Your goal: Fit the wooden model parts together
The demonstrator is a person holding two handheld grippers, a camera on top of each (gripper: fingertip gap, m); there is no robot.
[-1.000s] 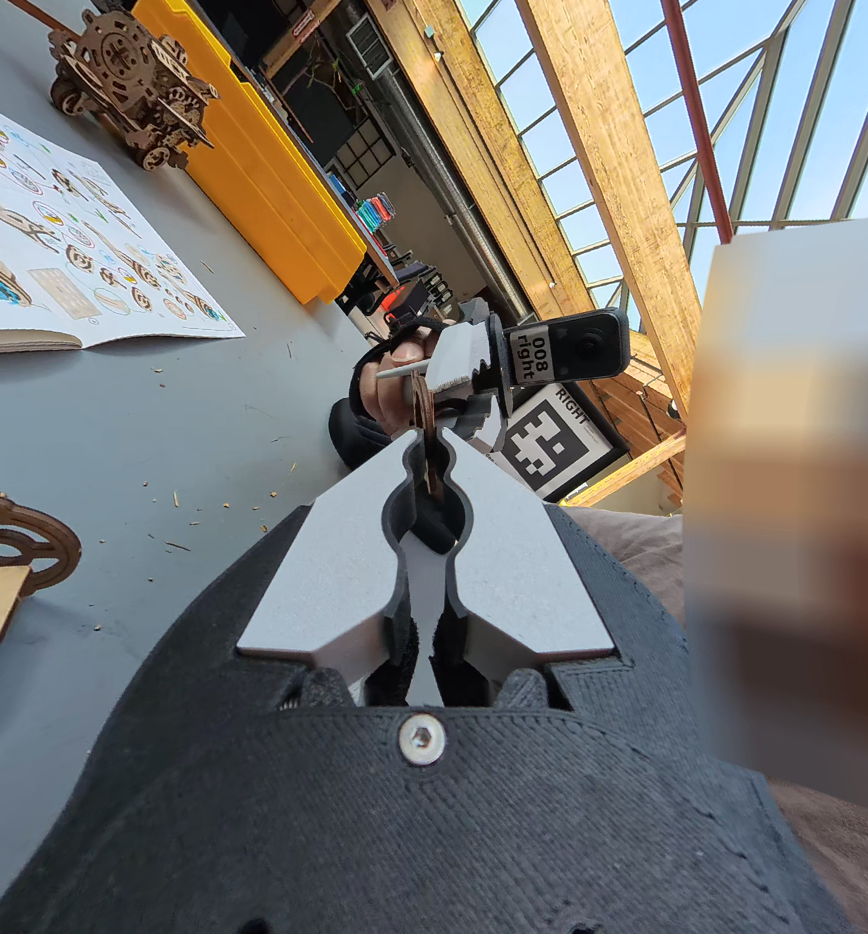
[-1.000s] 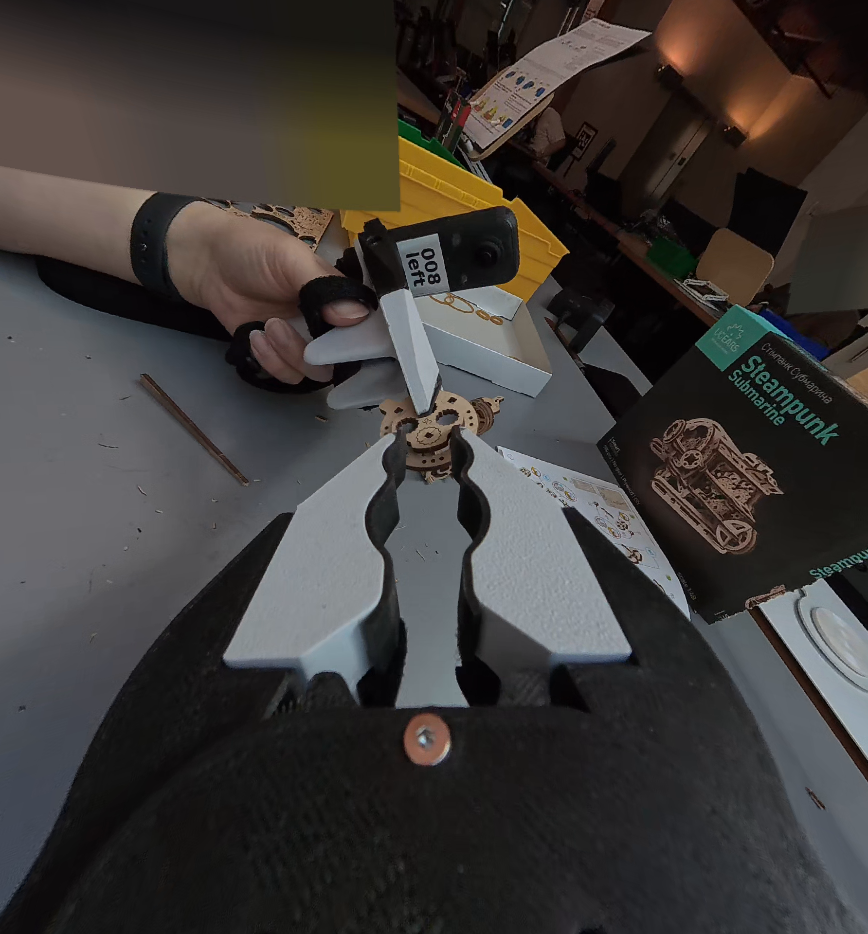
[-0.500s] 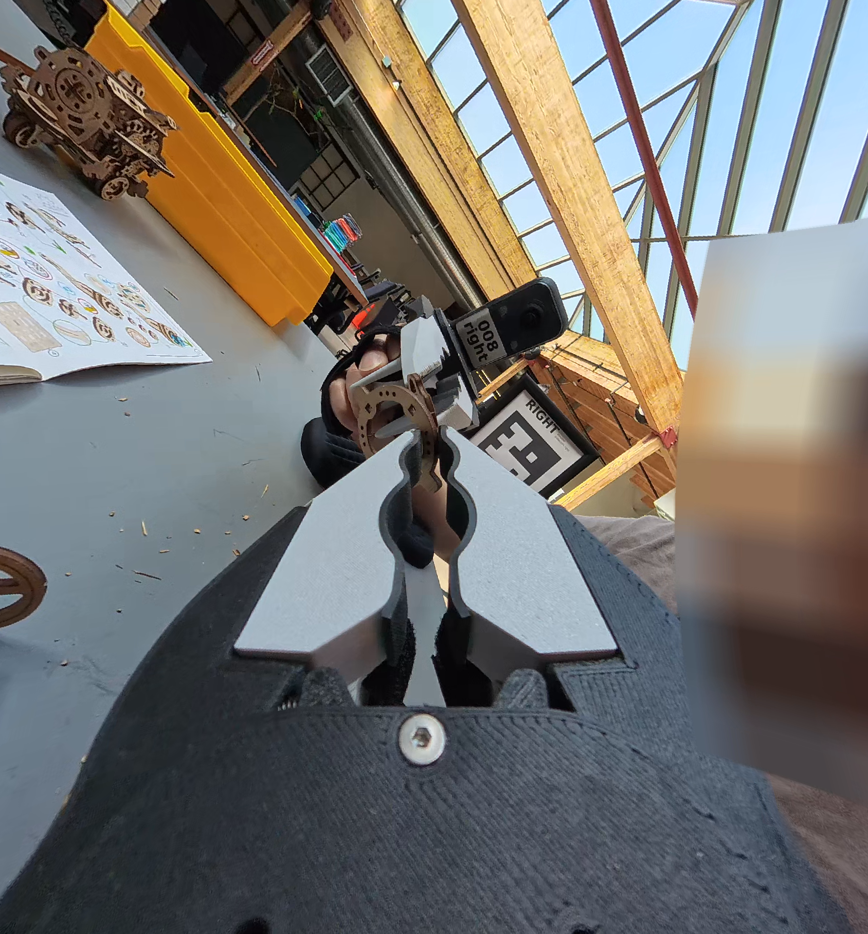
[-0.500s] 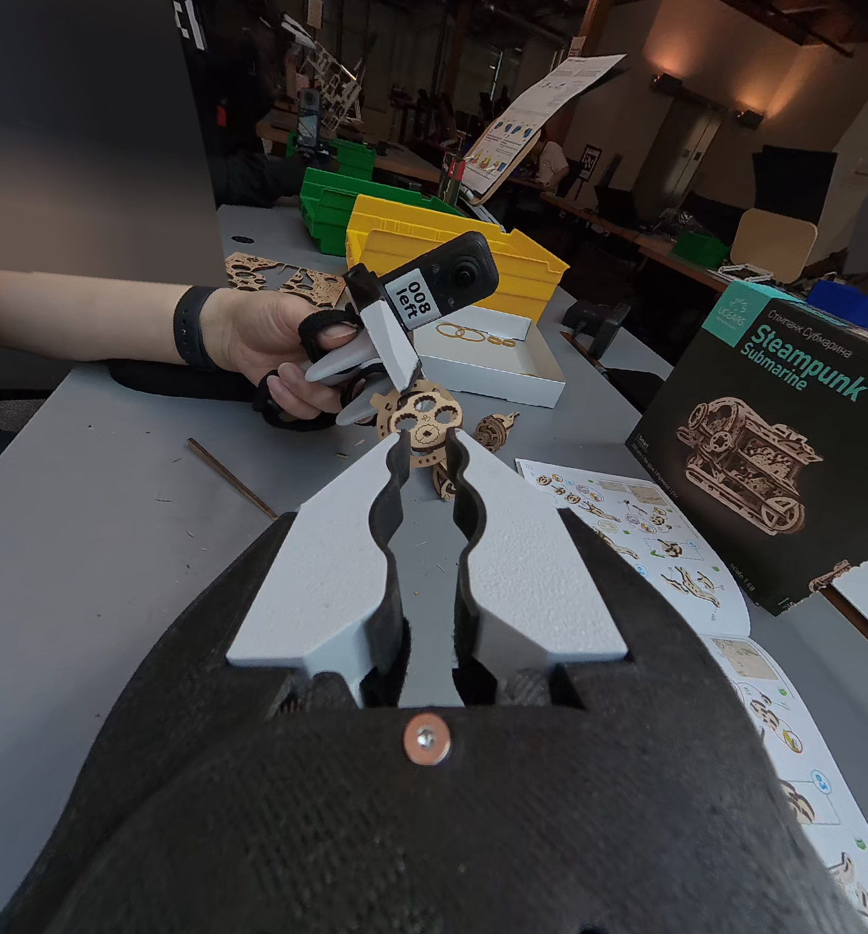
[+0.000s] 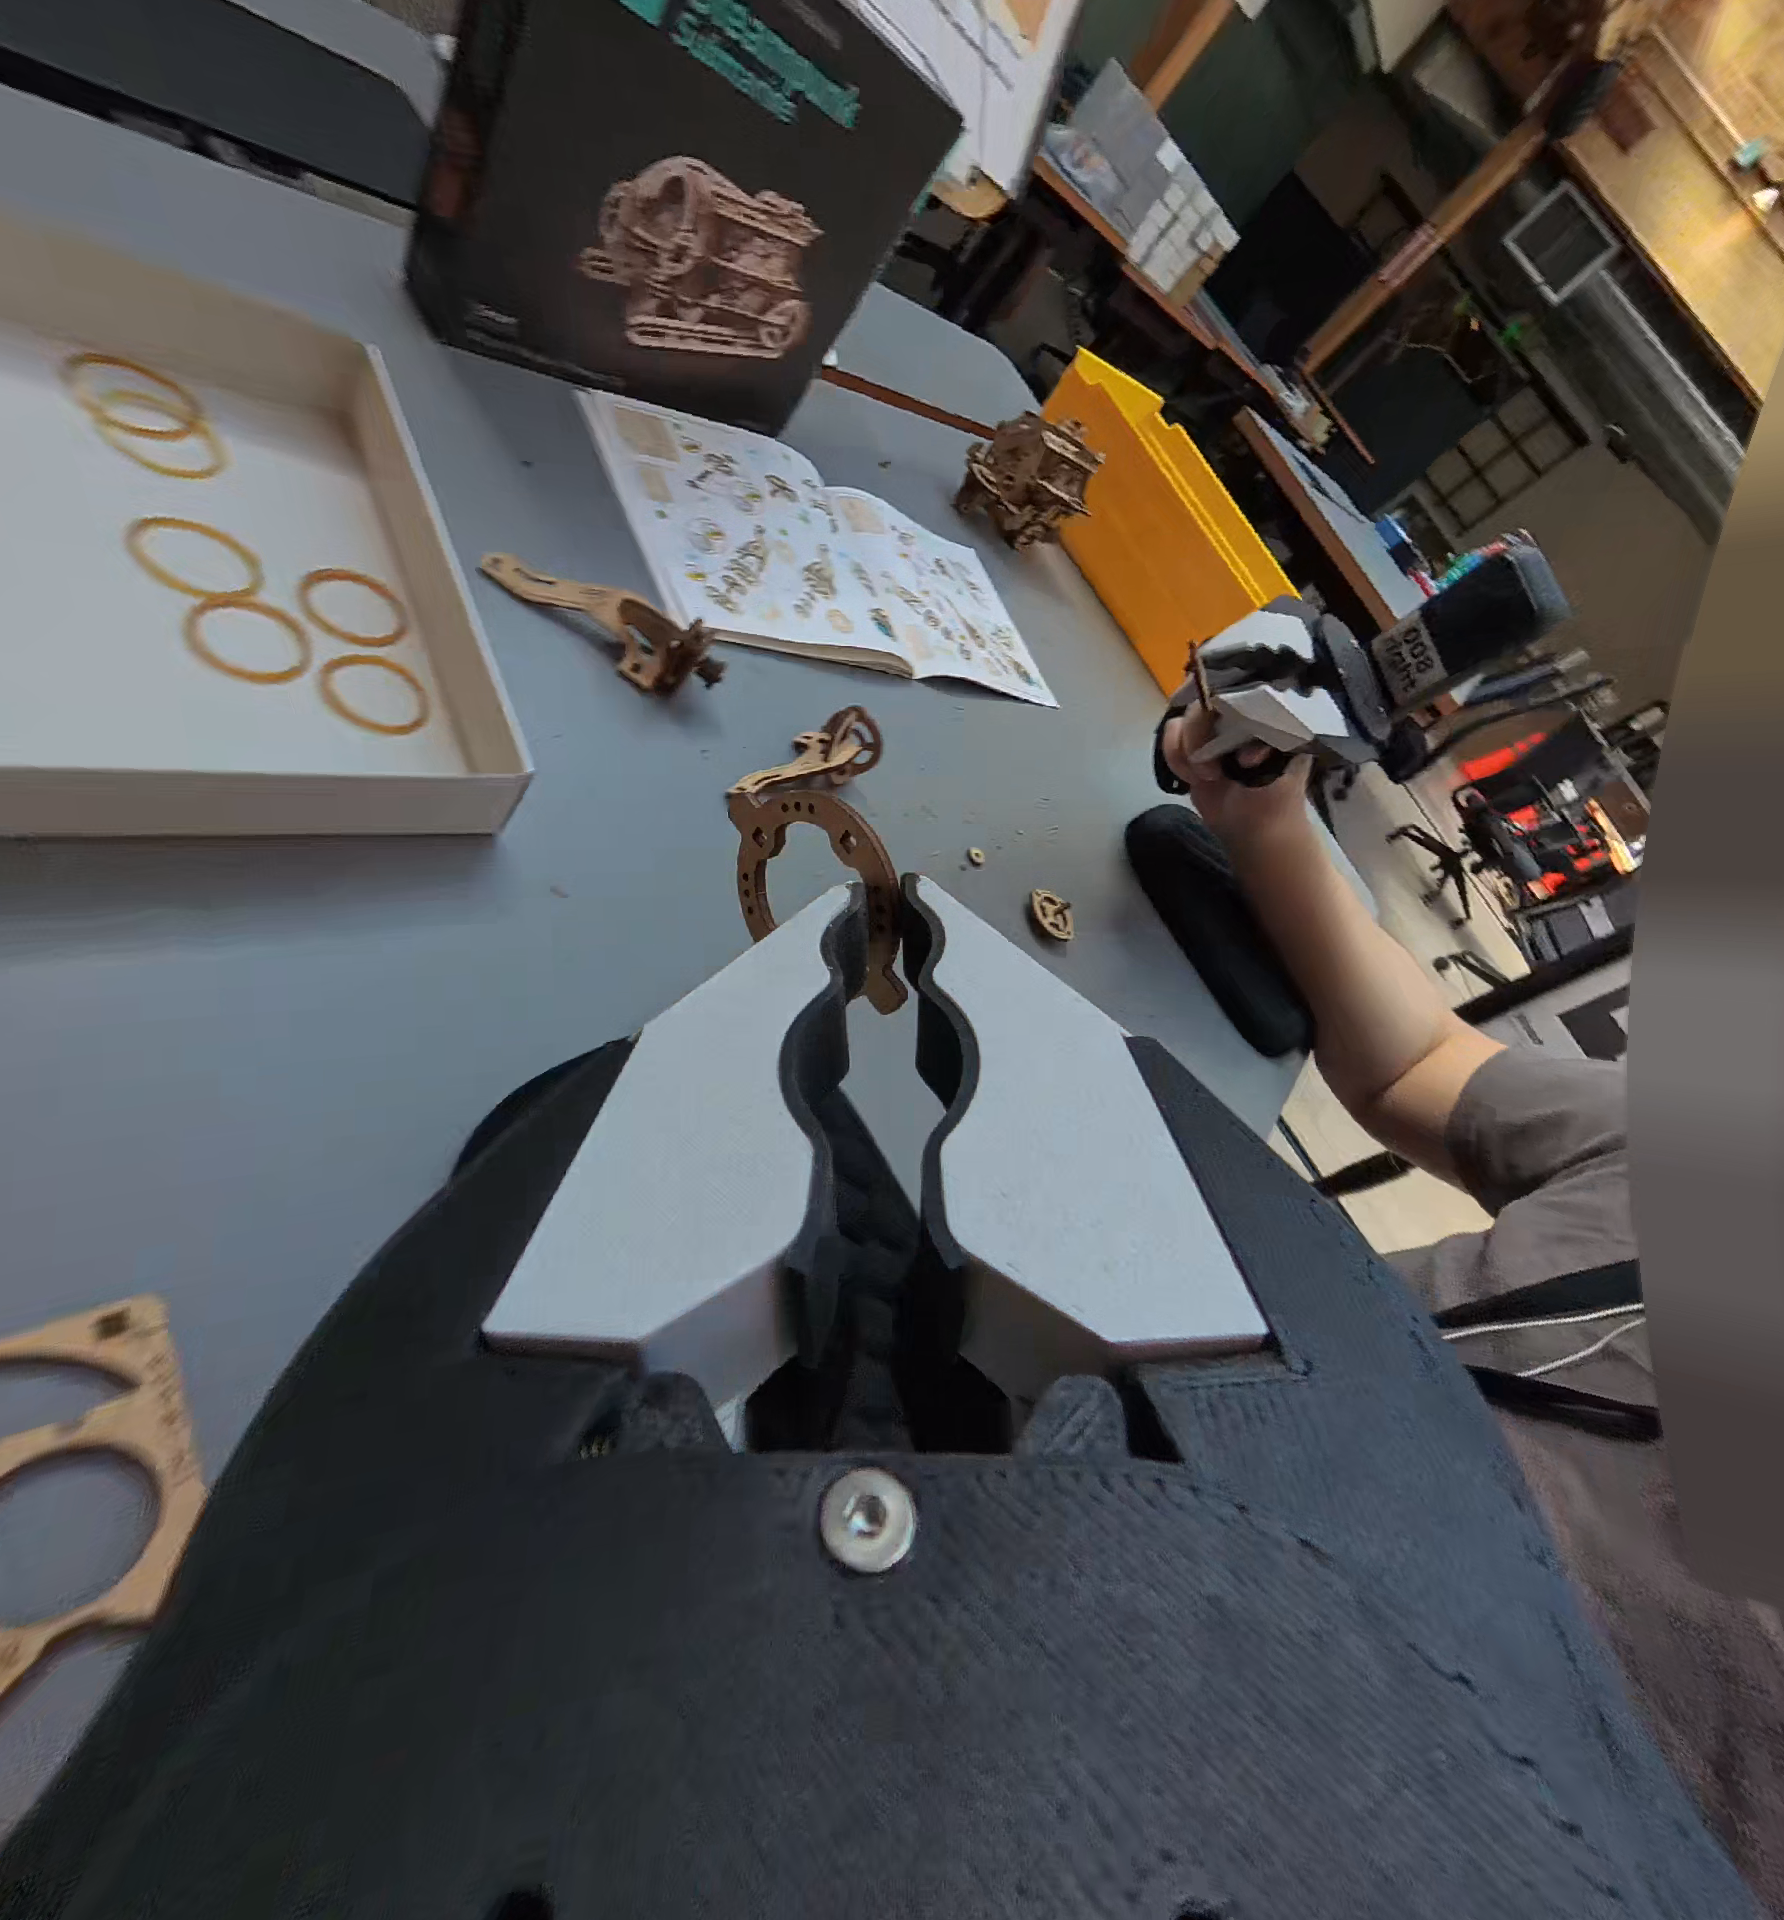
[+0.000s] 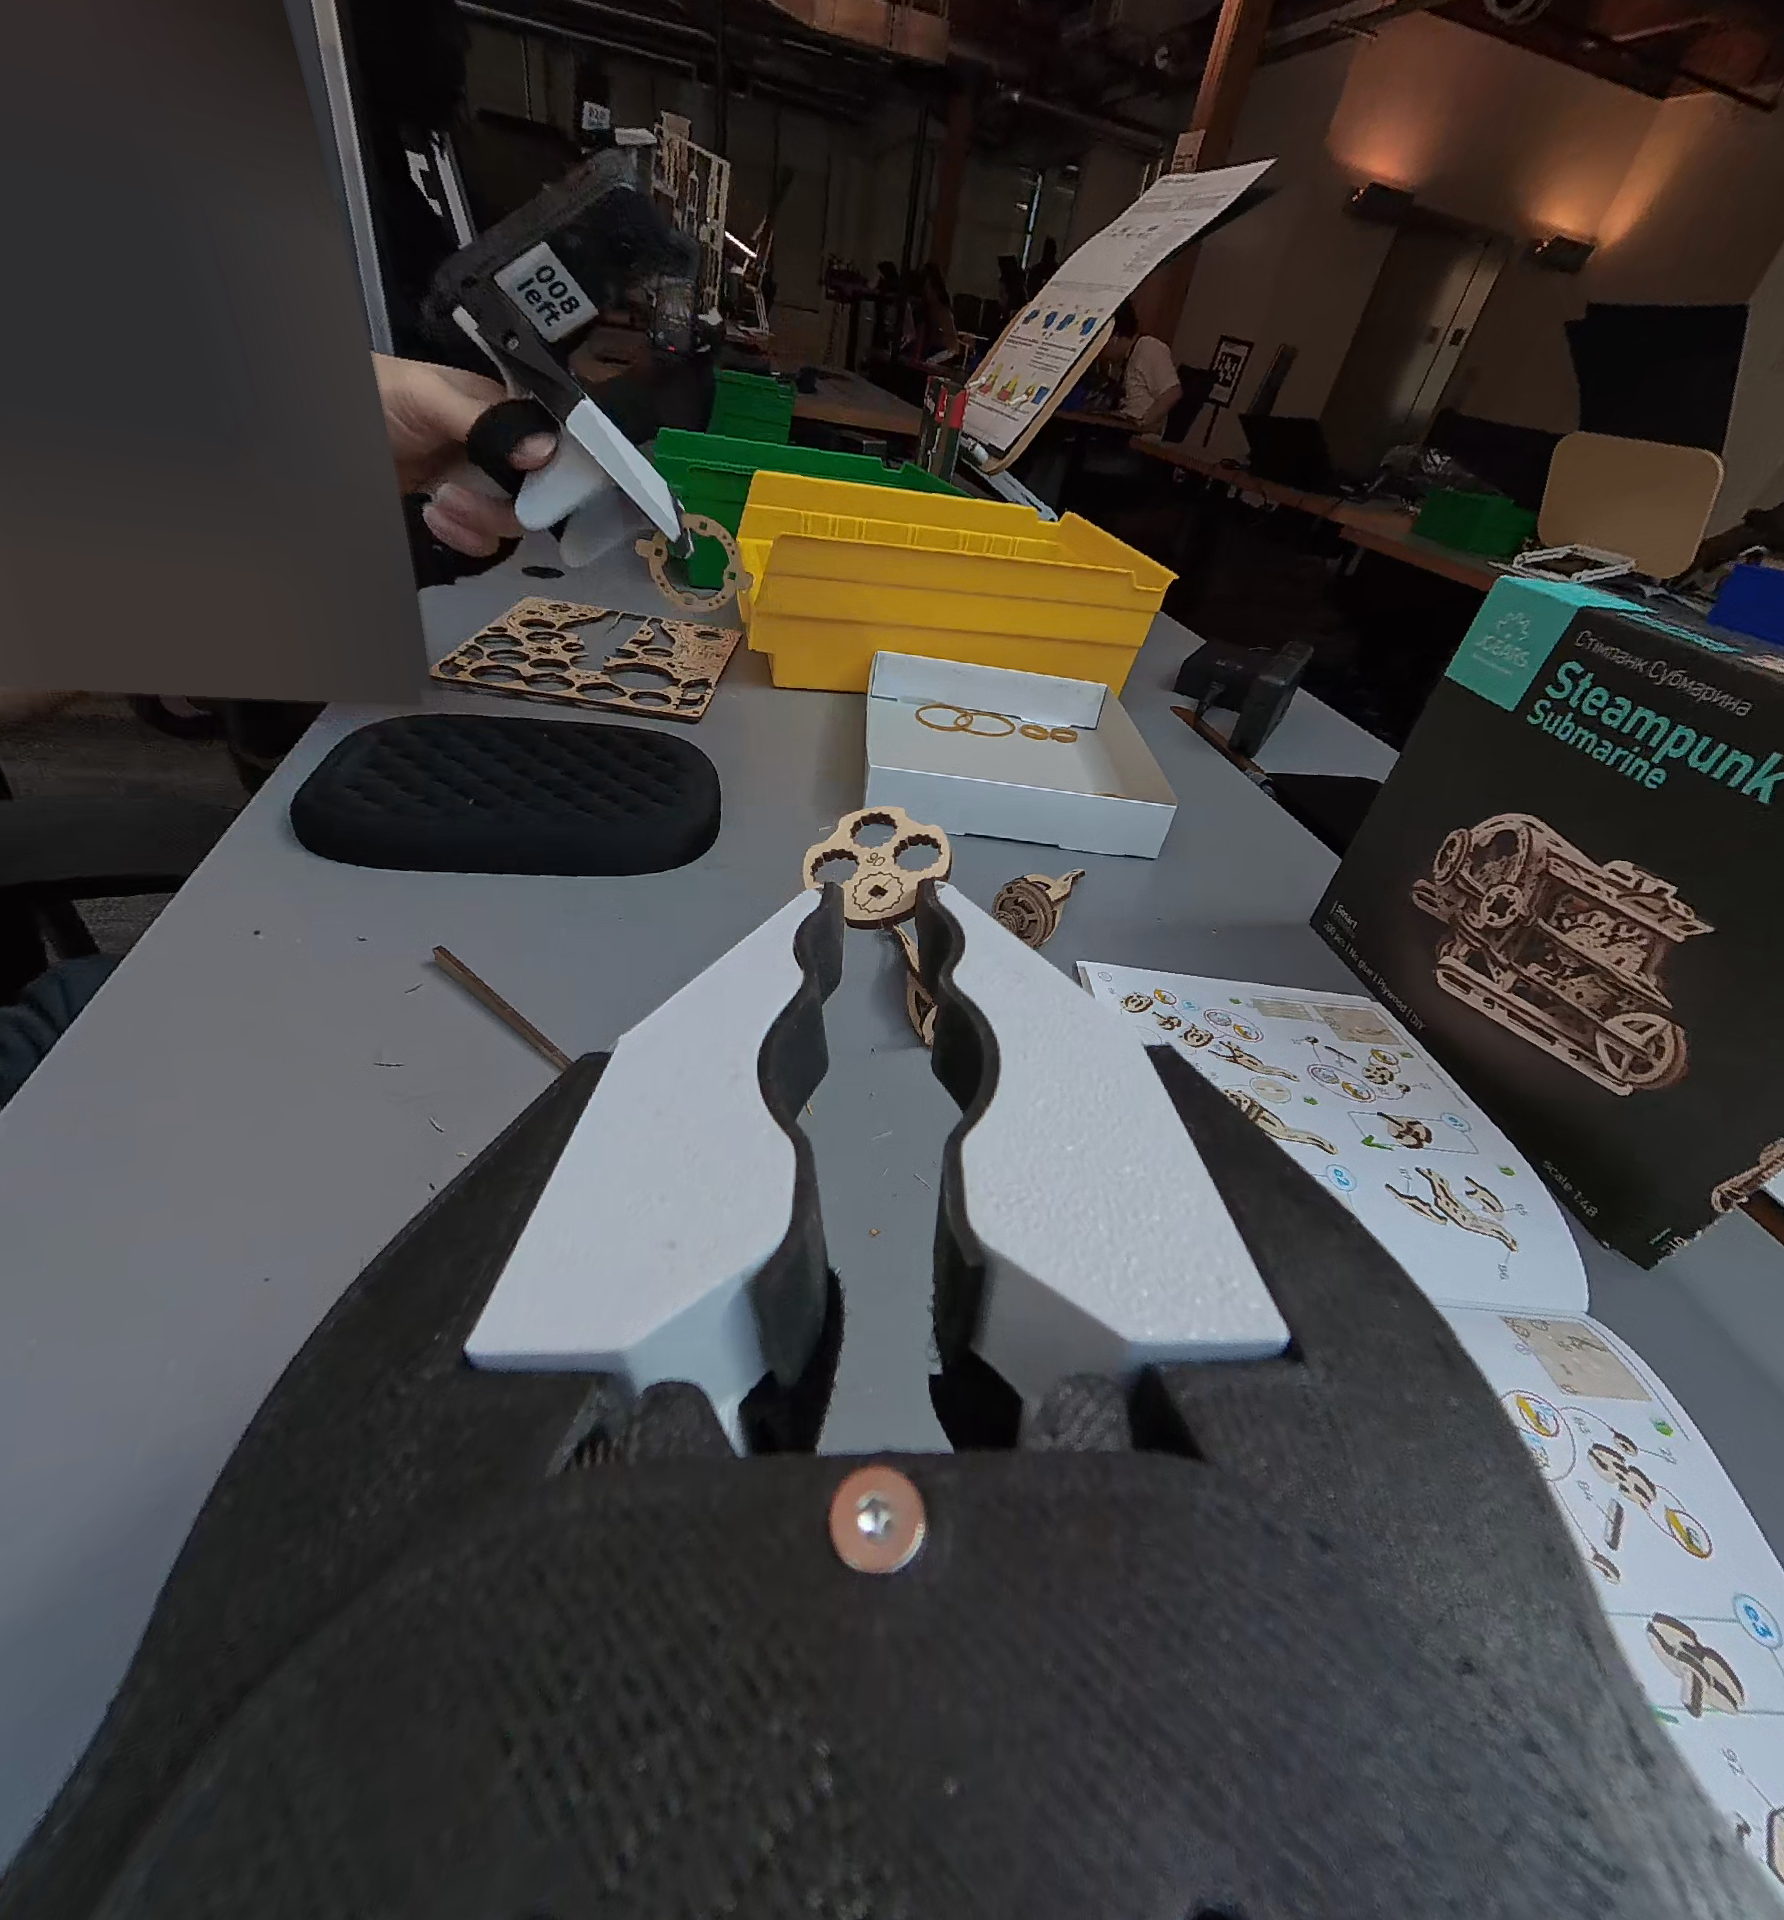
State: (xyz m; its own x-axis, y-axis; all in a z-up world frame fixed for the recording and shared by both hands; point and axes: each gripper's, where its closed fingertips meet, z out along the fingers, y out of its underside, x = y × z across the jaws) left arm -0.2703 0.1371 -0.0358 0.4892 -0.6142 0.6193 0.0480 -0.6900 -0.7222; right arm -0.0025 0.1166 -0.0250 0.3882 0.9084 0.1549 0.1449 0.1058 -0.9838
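Both grippers' fingers are clenched on wooden parts: the left gripper (image 5: 880,896) pinches a curved ring piece (image 5: 810,868) above the grey table (image 5: 244,987), and the right gripper (image 6: 880,902) grips a round disc with holes (image 6: 877,862), the two held well apart. Beyond lie loose wooden pieces (image 5: 834,750), an open booklet (image 5: 815,561), a white tray (image 5: 493,769) of rings, then the dark box (image 5: 680,197).

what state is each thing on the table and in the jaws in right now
left gripper: shut on the ring piece
ring piece: held off the table
right gripper: shut on the disc
disc: held upright, off the table
white tray: open, rubber bands inside
booklet: lying open
kit box: standing, closed
yellow bin: contents hidden
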